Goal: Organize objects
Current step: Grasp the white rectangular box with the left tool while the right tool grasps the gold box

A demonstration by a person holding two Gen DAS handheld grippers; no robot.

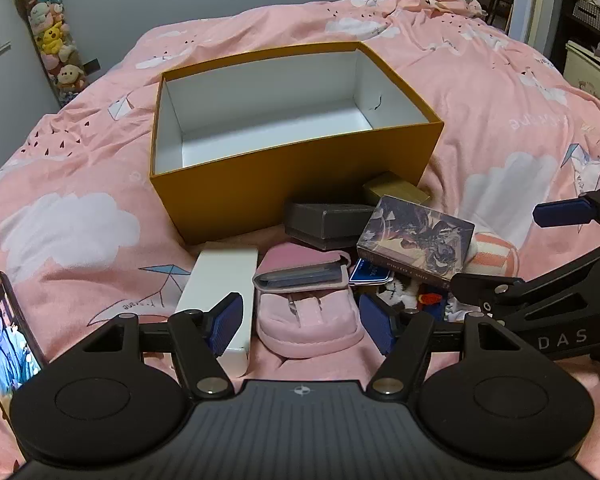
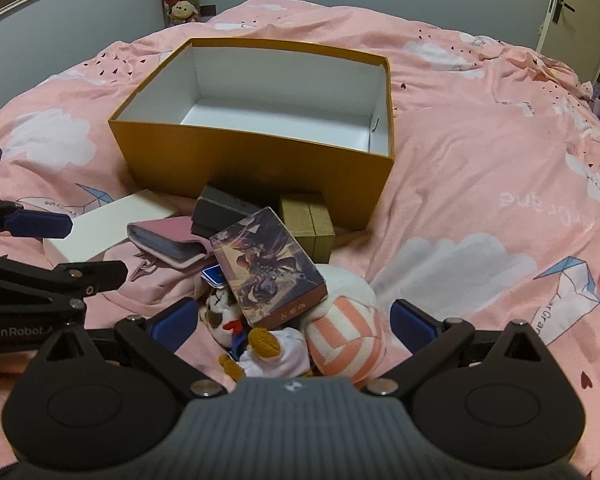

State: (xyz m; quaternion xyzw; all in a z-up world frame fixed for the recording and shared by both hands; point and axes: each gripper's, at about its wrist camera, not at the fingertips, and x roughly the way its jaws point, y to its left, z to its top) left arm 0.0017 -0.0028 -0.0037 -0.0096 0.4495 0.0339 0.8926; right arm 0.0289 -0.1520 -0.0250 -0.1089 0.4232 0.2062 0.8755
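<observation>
An open orange box (image 1: 300, 176) (image 2: 256, 160) with an empty white inside stands on the pink bed. In front of it lies a pile: a white box (image 1: 220, 276) (image 2: 108, 220), a pink card wallet (image 1: 300, 268) (image 2: 168, 240), a pink pouch (image 1: 308, 324), a dark grey box (image 1: 328, 220) (image 2: 224, 208), a gold box (image 1: 396, 190) (image 2: 308, 220), a picture-printed box (image 1: 416, 236) (image 2: 268, 268), and plush toys (image 2: 340, 336). My left gripper (image 1: 302, 324) is open over the pink pouch. My right gripper (image 2: 294, 324) is open over the plush toys.
A phone (image 1: 4, 340) with a lit screen stands at the left on the bed. The pink duvet (image 2: 480, 160) spreads around the box. A column of plush toys (image 1: 54, 40) hangs on the far wall. Shelves (image 1: 596, 20) stand at the far right.
</observation>
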